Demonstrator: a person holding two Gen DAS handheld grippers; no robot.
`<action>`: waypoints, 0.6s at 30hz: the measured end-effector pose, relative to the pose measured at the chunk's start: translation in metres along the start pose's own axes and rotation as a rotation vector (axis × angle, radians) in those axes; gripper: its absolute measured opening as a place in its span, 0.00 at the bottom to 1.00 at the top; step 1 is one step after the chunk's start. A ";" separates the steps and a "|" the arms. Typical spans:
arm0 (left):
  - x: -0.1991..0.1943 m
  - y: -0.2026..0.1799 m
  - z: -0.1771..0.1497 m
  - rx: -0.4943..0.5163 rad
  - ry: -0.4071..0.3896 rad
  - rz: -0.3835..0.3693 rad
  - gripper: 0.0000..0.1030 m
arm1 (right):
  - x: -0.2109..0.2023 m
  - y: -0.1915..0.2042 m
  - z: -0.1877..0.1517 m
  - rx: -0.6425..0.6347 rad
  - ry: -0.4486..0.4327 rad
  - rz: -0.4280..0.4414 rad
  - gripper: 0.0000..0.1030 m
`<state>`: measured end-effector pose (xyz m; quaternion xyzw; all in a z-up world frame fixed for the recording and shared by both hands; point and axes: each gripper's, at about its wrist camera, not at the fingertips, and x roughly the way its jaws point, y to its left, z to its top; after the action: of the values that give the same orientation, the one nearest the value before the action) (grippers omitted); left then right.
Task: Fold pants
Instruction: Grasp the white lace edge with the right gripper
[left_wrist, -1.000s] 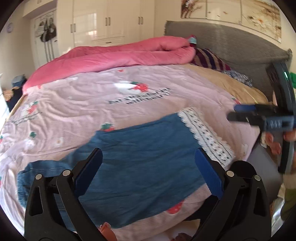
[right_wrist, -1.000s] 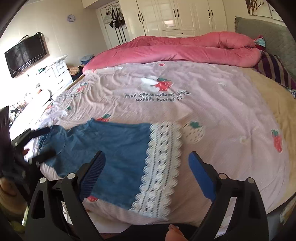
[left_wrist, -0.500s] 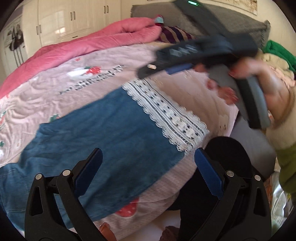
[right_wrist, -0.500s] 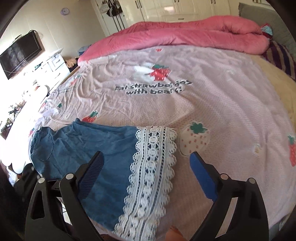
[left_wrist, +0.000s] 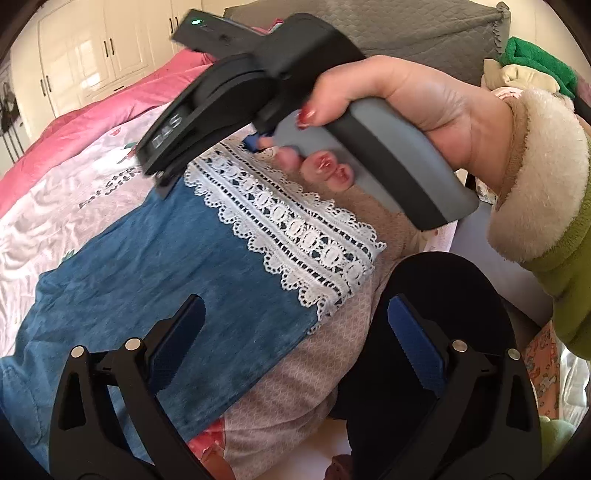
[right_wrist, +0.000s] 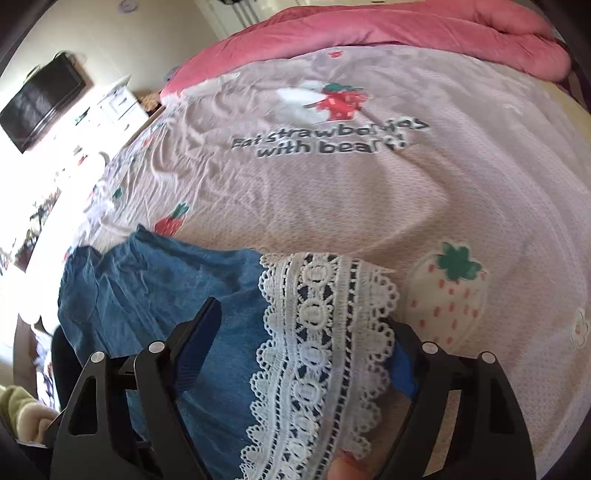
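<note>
Blue denim pants (left_wrist: 177, 266) with a white lace hem (left_wrist: 295, 229) lie flat near the front edge of the bed. My left gripper (left_wrist: 295, 321) is open, low over the pants' near edge by the hem corner. My right gripper (right_wrist: 303, 332) is open and straddles the far part of the lace hem (right_wrist: 317, 332), its right finger partly under the lace edge. In the left wrist view the right gripper's body (left_wrist: 266, 85) and the hand on it hover over the hem's far corner. The pants (right_wrist: 155, 295) stretch away to the left.
The bed has a pink strawberry-print cover (right_wrist: 369, 184) and a rolled pink quilt (right_wrist: 406, 33) at the back. A grey headboard (left_wrist: 406, 29) and piled clothes (left_wrist: 532, 62) are at the right. A TV (right_wrist: 40, 99) and white drawers (right_wrist: 122, 103) stand left.
The right gripper has dropped down onto the lace hem and now straddles it. The left gripper has turned right, toward the hem corner and the bed edge.
</note>
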<state>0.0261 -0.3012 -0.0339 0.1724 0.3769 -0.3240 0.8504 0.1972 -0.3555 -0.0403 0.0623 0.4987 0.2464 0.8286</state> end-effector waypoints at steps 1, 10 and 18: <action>0.002 0.000 0.000 0.002 0.001 0.000 0.89 | 0.001 0.002 0.000 -0.008 0.001 0.008 0.72; 0.010 -0.008 0.000 0.033 0.007 -0.025 0.67 | -0.004 0.003 0.010 0.006 0.001 0.085 0.38; 0.027 -0.024 0.003 0.108 0.014 0.013 0.49 | 0.003 0.011 0.014 -0.025 0.025 0.053 0.38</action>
<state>0.0256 -0.3316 -0.0533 0.2227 0.3639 -0.3371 0.8392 0.2068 -0.3423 -0.0320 0.0617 0.5041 0.2752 0.8163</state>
